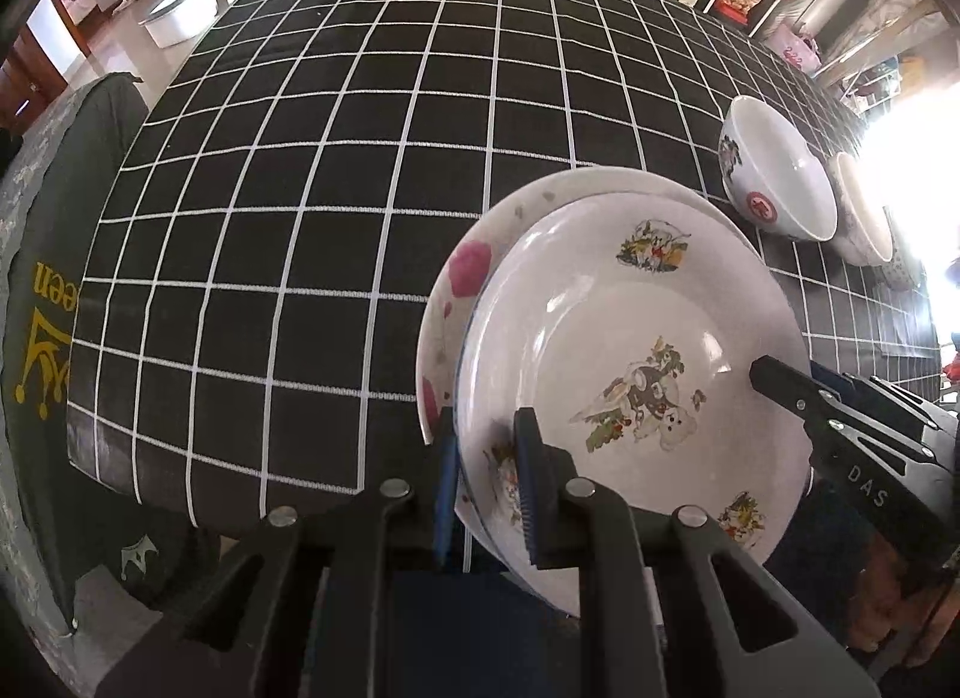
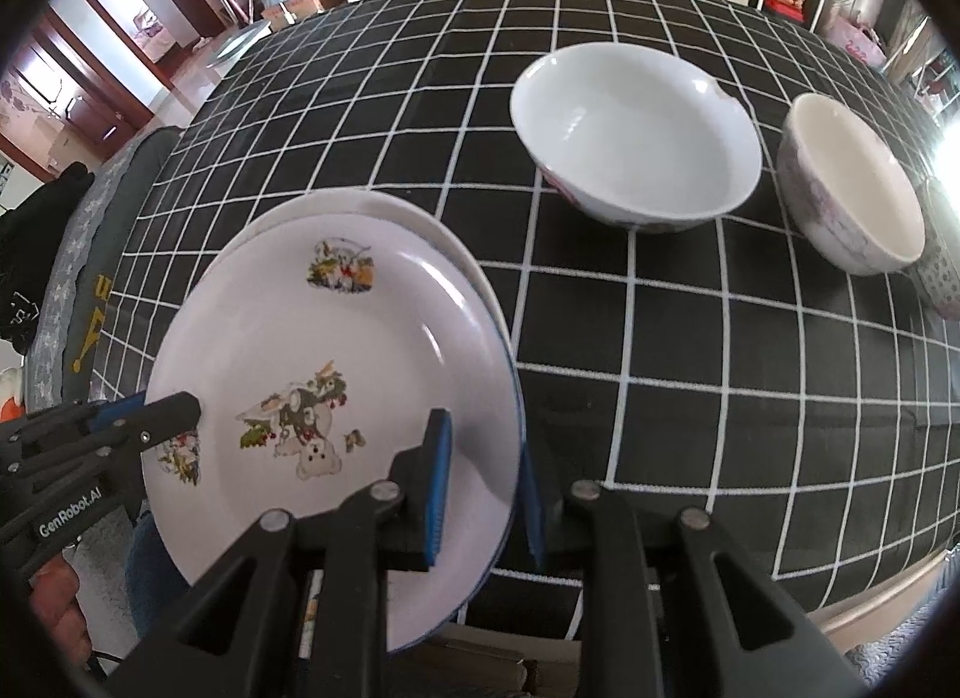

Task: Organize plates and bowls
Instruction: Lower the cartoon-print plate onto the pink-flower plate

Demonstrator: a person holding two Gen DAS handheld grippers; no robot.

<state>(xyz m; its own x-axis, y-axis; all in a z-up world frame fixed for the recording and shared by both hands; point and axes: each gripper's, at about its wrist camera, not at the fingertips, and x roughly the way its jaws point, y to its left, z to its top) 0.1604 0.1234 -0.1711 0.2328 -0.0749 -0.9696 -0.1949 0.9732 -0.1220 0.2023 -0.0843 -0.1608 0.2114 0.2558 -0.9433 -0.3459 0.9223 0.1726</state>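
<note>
Cartoon plate (image 1: 630,362) held above pink-flowered plate (image 1: 462,278) on checked tablecloth (image 1: 300,218), left gripper (image 1: 486,482) pinching its left rim, right gripper (image 2: 486,482) pinching its right rim, two bowls (image 2: 636,134) standing beyond.

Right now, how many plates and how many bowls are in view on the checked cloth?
Plates: 2, the cartoon plate clamped by both grippers, over the pink-flower plate.
Bowls: 3, the white bowl, the cream bowl, and a patterned bowl cut off at the edge.
Total: 5
</note>
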